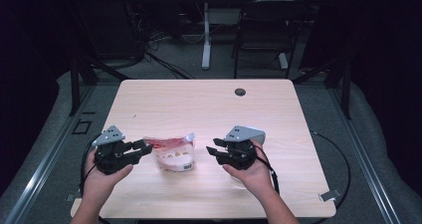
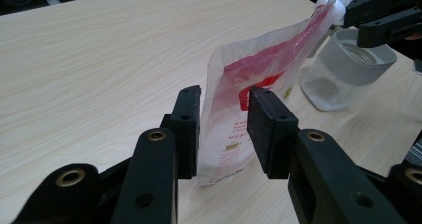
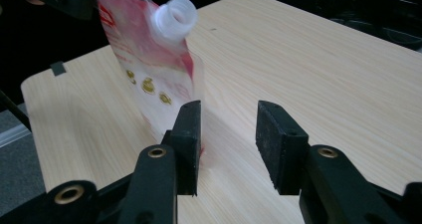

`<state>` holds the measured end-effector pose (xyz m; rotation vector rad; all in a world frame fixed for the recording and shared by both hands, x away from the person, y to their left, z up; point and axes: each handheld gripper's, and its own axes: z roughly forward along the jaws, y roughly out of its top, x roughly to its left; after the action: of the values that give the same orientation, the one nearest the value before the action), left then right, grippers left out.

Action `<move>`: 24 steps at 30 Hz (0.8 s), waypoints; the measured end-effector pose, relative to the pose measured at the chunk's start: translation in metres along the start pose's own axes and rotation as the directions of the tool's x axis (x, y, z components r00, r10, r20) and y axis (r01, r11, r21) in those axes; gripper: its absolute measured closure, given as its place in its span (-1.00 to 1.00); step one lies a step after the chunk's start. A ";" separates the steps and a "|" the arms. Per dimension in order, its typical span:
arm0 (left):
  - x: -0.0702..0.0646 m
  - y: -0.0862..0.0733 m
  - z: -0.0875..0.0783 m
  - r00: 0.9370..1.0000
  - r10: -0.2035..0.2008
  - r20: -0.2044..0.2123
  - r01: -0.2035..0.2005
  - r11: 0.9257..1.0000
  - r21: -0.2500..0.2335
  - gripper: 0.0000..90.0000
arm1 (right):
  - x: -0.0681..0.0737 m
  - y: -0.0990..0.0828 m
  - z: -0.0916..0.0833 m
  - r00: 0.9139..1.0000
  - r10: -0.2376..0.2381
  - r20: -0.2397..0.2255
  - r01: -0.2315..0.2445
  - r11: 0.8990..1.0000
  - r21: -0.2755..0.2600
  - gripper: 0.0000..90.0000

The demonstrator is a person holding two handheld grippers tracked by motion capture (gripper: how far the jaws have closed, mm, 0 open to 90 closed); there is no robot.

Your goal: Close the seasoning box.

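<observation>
pale wood table (image 1: 209,104): left gripper (image 1: 142,150) grips the upright pouch's (image 1: 171,154) edge, its spout (image 3: 174,17) just left of the open right gripper (image 1: 215,148).

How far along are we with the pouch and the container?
Done: the spout pouch stands upright, its spout uncapped. In hand: the left gripper straddles the pouch's edge, grip not clearly firm; the right gripper is open, beside the pouch. Left: pouring into the clear container, which holds only a little white powder.
</observation>
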<state>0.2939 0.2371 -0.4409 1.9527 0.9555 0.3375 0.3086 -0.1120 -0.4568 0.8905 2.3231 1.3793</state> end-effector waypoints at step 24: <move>0.002 0.000 -0.002 1.000 -0.005 0.014 0.005 1.000 -0.008 0.66 | 0.013 0.025 0.035 0.993 -0.006 -0.115 0.000 0.999 -0.049 0.57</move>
<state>0.2943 0.2395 -0.4405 1.9425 0.9484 0.3246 0.3269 -0.0710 -0.4515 0.8132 2.3615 1.5174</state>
